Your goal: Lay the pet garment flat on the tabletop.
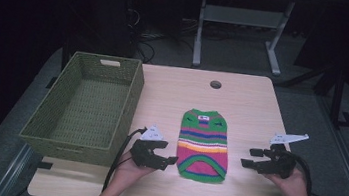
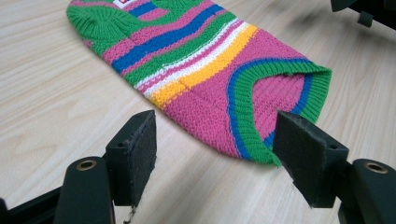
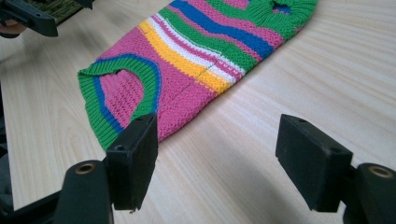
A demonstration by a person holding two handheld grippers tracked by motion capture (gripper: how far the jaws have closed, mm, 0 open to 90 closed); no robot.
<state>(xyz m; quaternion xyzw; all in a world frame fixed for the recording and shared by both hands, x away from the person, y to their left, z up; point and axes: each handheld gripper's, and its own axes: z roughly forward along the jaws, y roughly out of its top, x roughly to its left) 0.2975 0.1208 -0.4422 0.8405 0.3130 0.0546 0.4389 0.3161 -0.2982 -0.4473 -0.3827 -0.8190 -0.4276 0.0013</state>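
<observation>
On the wooden table (image 1: 256, 113), both gaping hand-held grippers (image 1: 167, 158) (image 1: 251, 158) flank a striped sweater (image 1: 203, 144).

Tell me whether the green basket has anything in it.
Empty. The high view looks down into the basket and shows bare woven floor and walls; the striped sweater lies spread flat on the table beside it.

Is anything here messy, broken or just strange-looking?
Nothing stands out. The striped knitted sweater lies flat and smooth on the table, the green woven basket sits upright at the table's left edge, and the left gripper and right gripper are open on either side of the sweater.
</observation>
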